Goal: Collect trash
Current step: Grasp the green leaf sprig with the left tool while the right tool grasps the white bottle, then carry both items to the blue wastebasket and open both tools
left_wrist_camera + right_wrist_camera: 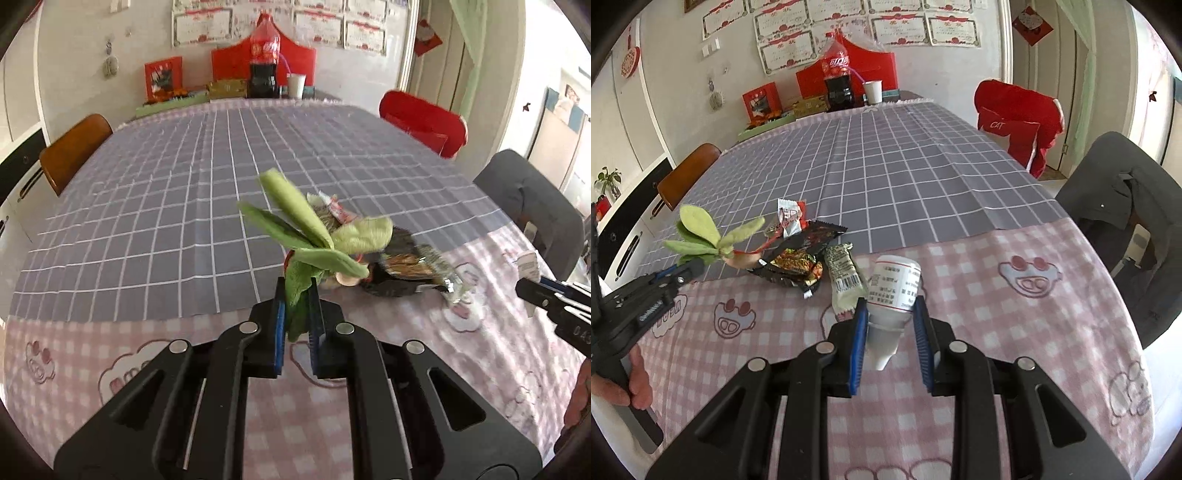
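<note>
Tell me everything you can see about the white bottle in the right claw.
The white bottle looks like smooth plastic, with a printed label edged in red and a narrow neck tapering toward the camera. It lies tilted, base pointing away, gripped between the right claw blue pads above the pink checked tablecloth, near a pale snack wrapper.

You have one plush radish (713,240), one white bottle (895,286), three snack wrappers (798,264), one cola bottle (837,79), one paper cup (873,91) and four chairs (1019,125).
</note>
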`<state>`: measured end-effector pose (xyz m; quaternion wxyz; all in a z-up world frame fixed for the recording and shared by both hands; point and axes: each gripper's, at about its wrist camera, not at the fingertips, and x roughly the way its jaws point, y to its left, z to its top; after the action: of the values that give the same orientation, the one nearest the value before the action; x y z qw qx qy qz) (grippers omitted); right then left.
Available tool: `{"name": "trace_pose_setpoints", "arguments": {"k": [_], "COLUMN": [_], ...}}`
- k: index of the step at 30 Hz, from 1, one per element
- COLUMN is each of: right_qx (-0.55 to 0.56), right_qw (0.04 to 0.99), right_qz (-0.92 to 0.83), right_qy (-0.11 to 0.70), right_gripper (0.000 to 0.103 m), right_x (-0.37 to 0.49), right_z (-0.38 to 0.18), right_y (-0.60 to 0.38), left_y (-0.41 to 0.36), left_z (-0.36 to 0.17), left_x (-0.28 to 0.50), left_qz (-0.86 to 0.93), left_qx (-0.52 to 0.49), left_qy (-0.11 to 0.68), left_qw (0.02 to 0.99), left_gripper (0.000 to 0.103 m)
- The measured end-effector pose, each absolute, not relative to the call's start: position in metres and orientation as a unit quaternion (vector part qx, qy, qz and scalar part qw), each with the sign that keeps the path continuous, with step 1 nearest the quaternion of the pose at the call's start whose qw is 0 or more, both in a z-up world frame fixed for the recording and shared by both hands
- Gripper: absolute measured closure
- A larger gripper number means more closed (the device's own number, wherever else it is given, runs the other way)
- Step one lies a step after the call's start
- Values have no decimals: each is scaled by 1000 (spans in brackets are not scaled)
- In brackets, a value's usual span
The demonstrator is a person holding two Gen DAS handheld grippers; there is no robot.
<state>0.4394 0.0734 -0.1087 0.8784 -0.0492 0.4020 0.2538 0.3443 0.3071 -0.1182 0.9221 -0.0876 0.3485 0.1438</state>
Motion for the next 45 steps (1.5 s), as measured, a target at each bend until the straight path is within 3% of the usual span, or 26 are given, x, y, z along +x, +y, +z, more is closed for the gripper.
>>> {"name": "trace_pose_setpoints", "arguments": {"k": [9,22,45], "right_qx": [-35,-2,102], "right_qw": [891,916,942], "right_qz": [246,215,30], "right_qy": [380,340,317], "right_gripper": [78,78,78], "right_x": [411,372,312], "right_z": [-86,-51,-64], "right_y": [35,-45,-287], "left_y": [274,193,-67], "left_z": [-73,-48,-56], "left_x": [316,301,315], "left_qz": [144,77,-147], "left_qx": [-76,-46,37], "left_qy": [292,260,266], "left_qw": [942,962,952], "left_gripper": [93,93,93]}}
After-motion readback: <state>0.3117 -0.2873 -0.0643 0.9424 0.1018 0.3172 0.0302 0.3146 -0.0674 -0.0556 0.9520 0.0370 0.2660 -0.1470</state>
